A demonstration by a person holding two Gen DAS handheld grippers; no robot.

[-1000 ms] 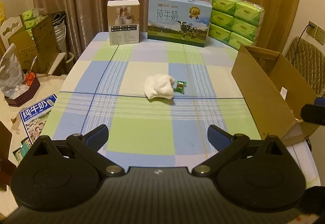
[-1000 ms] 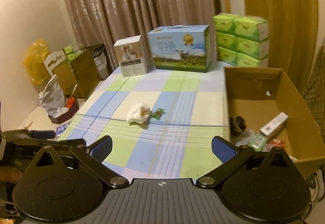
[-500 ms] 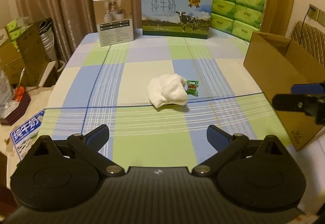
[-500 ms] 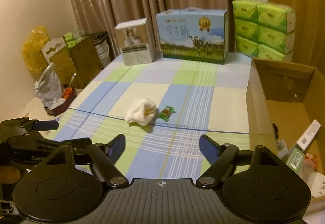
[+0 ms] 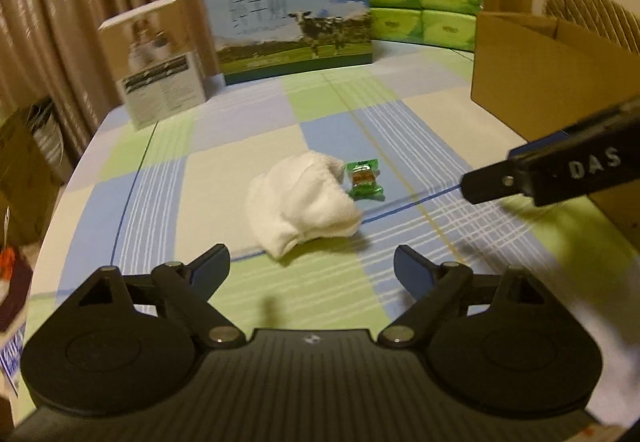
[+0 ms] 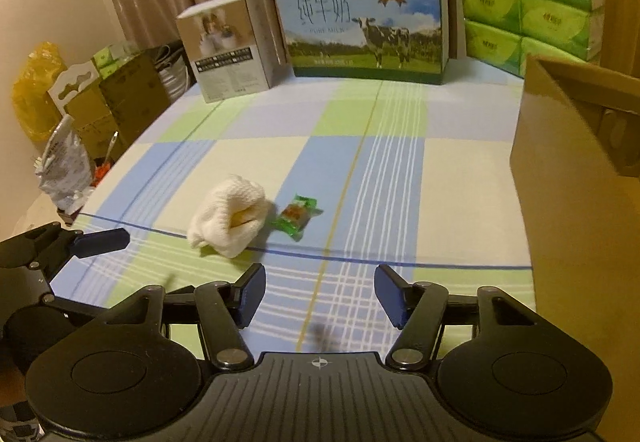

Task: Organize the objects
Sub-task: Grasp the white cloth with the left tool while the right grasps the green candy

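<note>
Fluffy white towel (image 5: 302, 203) lies bunched beside crinkly, perhaps foil, green packet (image 5: 363, 179).

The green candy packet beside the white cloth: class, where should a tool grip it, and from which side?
Grip the green candy packet across its narrow middle, coming from above. It lies flat on the tablecloth, so a level approach finds no edge. The white cloth crowds one side; the right tool, open and empty, has the clearer line.

Both wrist views are angled down over the checked worktop (image 5: 168, 201) from close by; the crumpled white cloth (image 5: 300, 203) (image 6: 228, 219) is shared, seen from left and right.
</note>
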